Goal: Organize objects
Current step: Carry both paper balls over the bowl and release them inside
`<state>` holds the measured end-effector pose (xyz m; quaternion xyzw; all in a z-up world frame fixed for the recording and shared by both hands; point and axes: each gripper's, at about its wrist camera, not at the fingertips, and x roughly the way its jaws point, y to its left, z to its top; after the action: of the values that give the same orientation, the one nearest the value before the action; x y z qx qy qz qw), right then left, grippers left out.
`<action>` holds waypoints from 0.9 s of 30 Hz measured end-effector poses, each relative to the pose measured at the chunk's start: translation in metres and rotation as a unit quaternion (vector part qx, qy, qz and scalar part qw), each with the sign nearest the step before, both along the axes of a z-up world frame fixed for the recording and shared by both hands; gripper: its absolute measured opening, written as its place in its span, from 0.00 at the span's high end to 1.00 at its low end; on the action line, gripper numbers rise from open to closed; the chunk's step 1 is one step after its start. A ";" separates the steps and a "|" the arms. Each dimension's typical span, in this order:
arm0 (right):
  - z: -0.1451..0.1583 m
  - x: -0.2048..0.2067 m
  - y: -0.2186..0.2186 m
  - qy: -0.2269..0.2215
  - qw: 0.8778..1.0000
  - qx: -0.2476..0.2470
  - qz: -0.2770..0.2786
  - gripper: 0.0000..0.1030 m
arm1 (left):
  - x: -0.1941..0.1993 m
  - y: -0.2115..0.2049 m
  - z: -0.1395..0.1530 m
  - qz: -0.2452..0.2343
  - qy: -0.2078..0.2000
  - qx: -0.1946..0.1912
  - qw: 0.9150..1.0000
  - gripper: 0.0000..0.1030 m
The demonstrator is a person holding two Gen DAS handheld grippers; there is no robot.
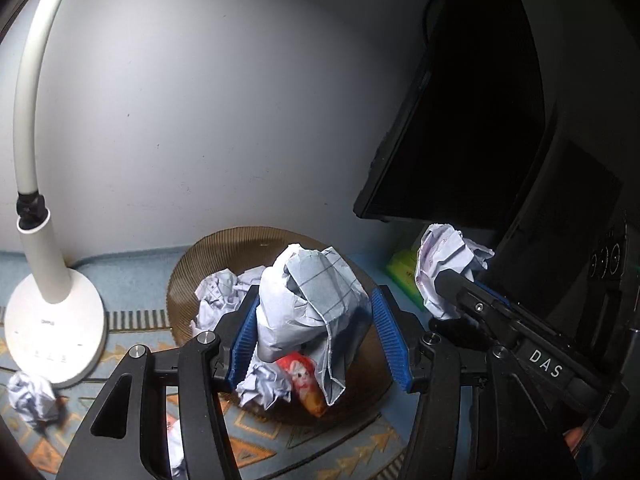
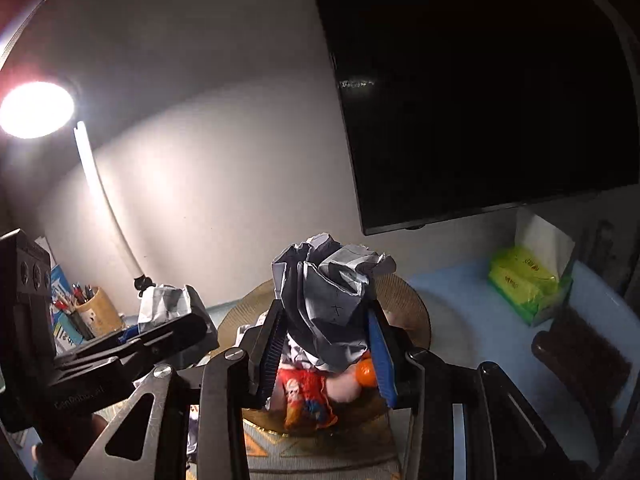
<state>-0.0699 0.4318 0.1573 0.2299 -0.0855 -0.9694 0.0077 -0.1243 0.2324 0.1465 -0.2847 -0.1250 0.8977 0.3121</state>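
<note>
A round brown wicker basket (image 1: 224, 246) sits on the patterned mat and holds crumpled papers (image 1: 218, 288) and a red snack packet (image 1: 302, 376). My left gripper (image 1: 316, 332) hangs over the basket with a crumpled grid paper ball (image 1: 308, 300) between its blue pads; the left pad touches it, the right pad stands slightly apart. My right gripper (image 2: 326, 354) is shut on another crumpled paper ball (image 2: 332, 300) above the same basket (image 2: 408, 300). That right gripper and its paper ball (image 1: 440, 256) also show at the right of the left wrist view.
A white desk lamp (image 1: 52, 320) stands left of the basket, with a paper ball (image 1: 30, 400) by its base. A black monitor (image 2: 480, 100) hangs behind. A green tissue pack (image 2: 524, 280) lies at the right. A pen cup (image 2: 98, 312) stands at the left.
</note>
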 end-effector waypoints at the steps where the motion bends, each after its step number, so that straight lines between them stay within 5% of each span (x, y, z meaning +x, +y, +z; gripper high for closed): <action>1: -0.003 -0.009 0.001 -0.001 1.000 0.011 -0.005 0.63 | -0.004 0.004 -0.008 0.003 -0.005 0.006 1.000 0.49; 4: -0.014 -0.025 0.006 -0.009 0.999 0.036 -0.028 0.63 | -0.011 0.017 -0.030 0.007 -0.010 -0.016 1.000 0.49; 11: -0.046 -0.040 0.016 -0.039 0.999 0.011 -0.021 0.63 | -0.013 0.028 -0.052 0.004 -0.012 -0.043 0.999 0.49; 13: -0.047 -0.041 0.017 -0.038 0.999 0.013 -0.012 0.60 | -0.013 0.030 -0.055 0.001 -0.017 -0.042 0.999 0.43; 14: -0.050 -0.044 0.019 -0.042 0.999 0.013 -0.009 0.52 | -0.014 0.031 -0.055 0.006 -0.016 -0.041 0.999 0.40; 15: -0.050 -0.043 0.021 -0.043 0.999 0.011 -0.016 0.30 | -0.014 0.031 -0.056 0.011 -0.016 -0.043 0.999 0.28; 17: -0.049 -0.038 0.026 -0.032 0.999 0.007 -0.029 0.20 | -0.015 0.025 -0.055 0.021 -0.015 -0.037 0.999 0.13; 18: -0.048 -0.035 0.029 -0.026 0.999 0.000 -0.023 0.20 | -0.016 0.022 -0.054 0.021 -0.016 -0.031 0.999 0.07; 23: -0.048 -0.031 0.043 -0.017 0.999 -0.026 -0.036 0.20 | -0.014 0.017 -0.050 0.025 -0.006 -0.025 0.999 0.06; 27: -0.054 -0.031 0.037 -0.016 0.998 0.012 -0.063 0.20 | -0.015 0.017 -0.048 0.030 -0.008 -0.023 0.999 0.06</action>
<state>-0.1010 0.4689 0.1033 0.2392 -0.0884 -0.9652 -0.0574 -0.1398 0.2492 0.0988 -0.2953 -0.1152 0.9070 0.2774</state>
